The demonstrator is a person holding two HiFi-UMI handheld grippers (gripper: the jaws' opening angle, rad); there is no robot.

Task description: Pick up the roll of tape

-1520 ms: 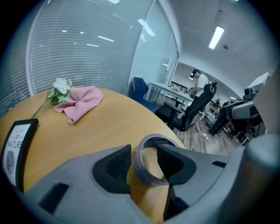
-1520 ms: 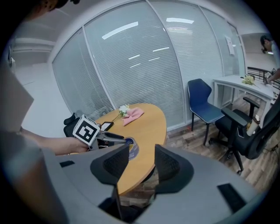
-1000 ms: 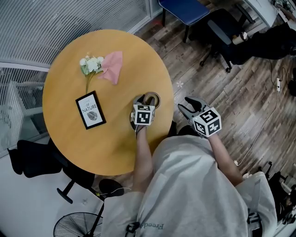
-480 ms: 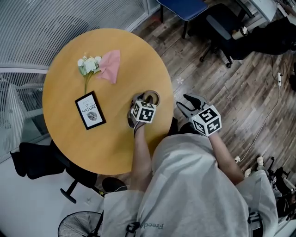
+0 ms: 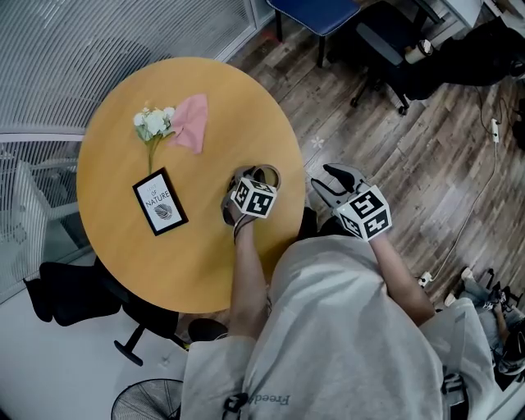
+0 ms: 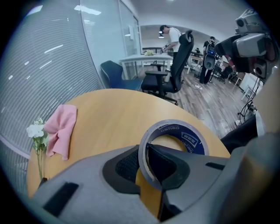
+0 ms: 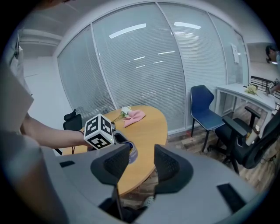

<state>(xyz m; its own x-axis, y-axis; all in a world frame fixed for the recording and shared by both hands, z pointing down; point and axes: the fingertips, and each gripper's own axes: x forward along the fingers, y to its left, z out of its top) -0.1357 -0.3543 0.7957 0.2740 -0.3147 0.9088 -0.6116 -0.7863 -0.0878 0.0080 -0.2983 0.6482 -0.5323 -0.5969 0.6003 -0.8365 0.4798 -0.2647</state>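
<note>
The roll of tape (image 5: 267, 173), grey with a blue inner core, is near the right edge of the round wooden table (image 5: 123, 246). My left gripper (image 5: 250, 180) points steeply down at it. In the left gripper view the roll of tape (image 6: 175, 127) has its wall between the pads, one jaw inside the ring and one outside. The jaws of this left gripper (image 6: 146, 164) have just been closing and press on that wall. My right gripper (image 5: 328, 182) hangs off the table's right side over the floor. The right gripper (image 7: 142, 164) is open with nothing between its jaws.
On the table lie a white flower sprig (image 5: 152, 123), a pink cloth (image 5: 190, 123) and a small framed card (image 5: 160, 202). A blue chair (image 5: 308, 8) and a black office chair (image 5: 385, 41) stand on the wood floor beyond. A dark chair (image 5: 74, 291) sits at the lower left.
My left gripper has rolled over the tape, its marker cube now turned, and its jaws have drawn together around the roll's wall. The right gripper has stayed in place.
</note>
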